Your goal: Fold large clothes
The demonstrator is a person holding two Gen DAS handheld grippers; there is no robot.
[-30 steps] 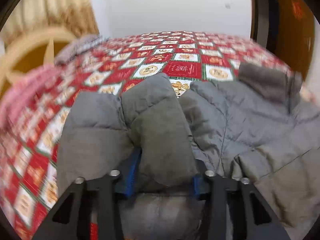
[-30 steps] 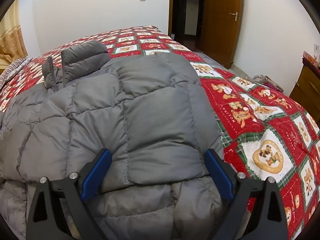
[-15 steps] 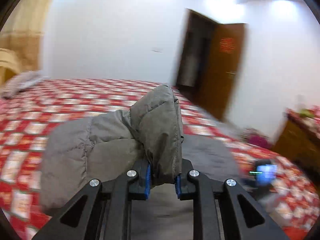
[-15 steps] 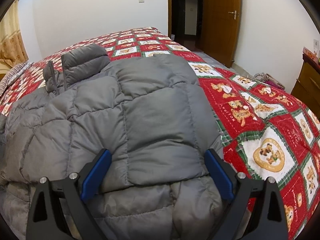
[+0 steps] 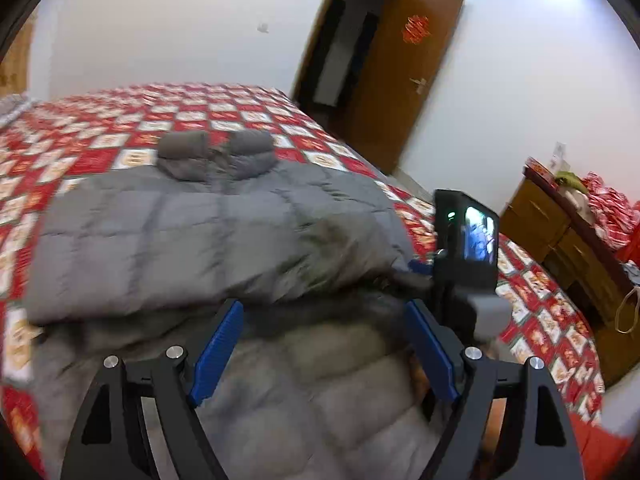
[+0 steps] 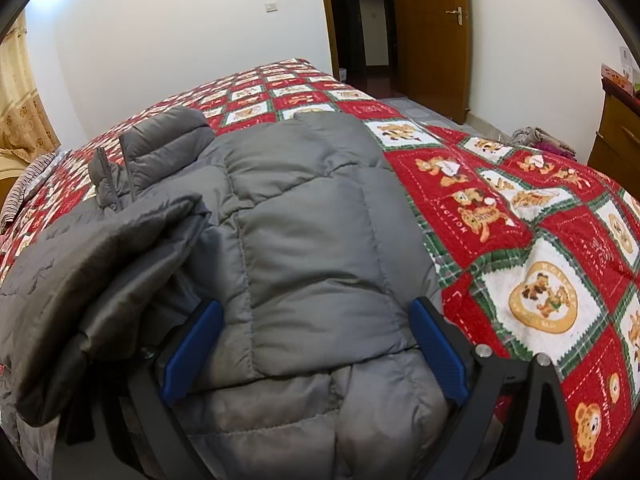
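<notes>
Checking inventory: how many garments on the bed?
1: a grey puffer jacket spread across the red patterned bedspread, under both grippers. Others may be hidden outside the views.

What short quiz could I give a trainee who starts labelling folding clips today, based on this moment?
1. True or false: the wooden door is shut.
2. The grey jacket lies on: A) a bare floor, B) a red checked bedspread, C) a sofa.
3. Is the left claw open or shut?

Key
1. False: the door stands open onto a dark doorway.
2. B.
3. Open: its jaws have just been opening, and its pads press on nothing, though the jacket lies beneath them.
</notes>
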